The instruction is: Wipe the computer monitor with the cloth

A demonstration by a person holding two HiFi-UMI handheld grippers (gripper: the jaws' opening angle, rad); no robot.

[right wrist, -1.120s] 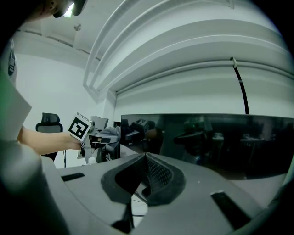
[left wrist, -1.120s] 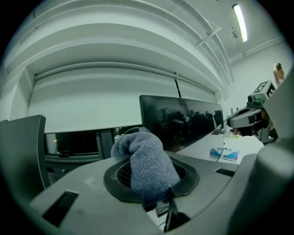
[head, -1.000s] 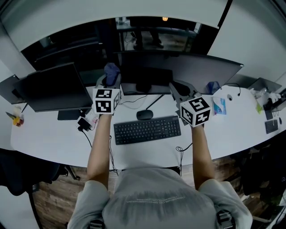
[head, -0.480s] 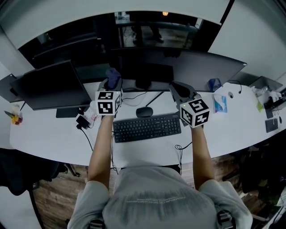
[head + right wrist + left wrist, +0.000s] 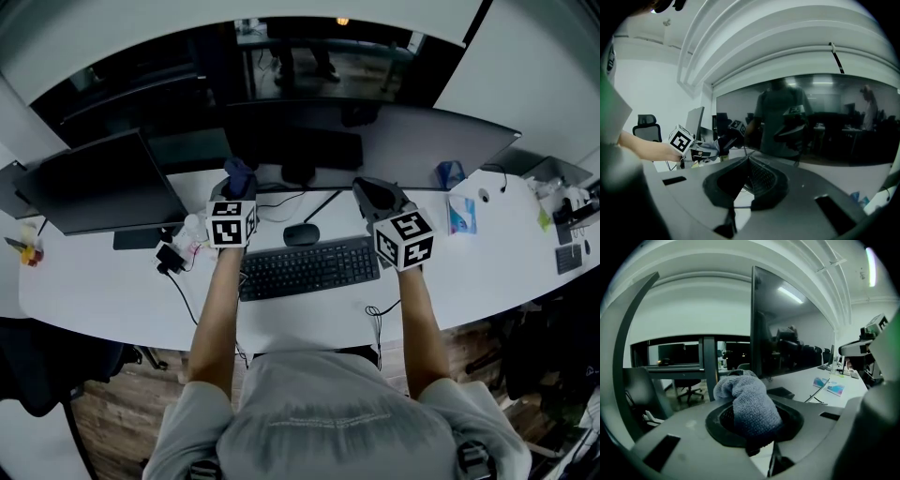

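- Blue-grey cloth [image 5: 236, 172] sits in my left hand-held gripper [image 5: 235, 186], near the monitor [image 5: 394, 141]; I judge wiping not begun.
- Left gripper view alone shows the jaws clamping the bunched cloth; next, press it onto the glass.
- Right gripper view: my right hand-held gripper [image 5: 747, 180], jaws together, empty, faces the reflective screen.

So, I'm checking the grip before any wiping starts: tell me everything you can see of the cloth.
The cloth is blue-grey with a looped, towel-like nap. It is bunched into a lump and pinched between the jaws of the left gripper, and a rounded fold sticks out forward and upward. It is held above the desk, close to the near edge of the large dark monitor. Whether it touches the screen cannot be told.
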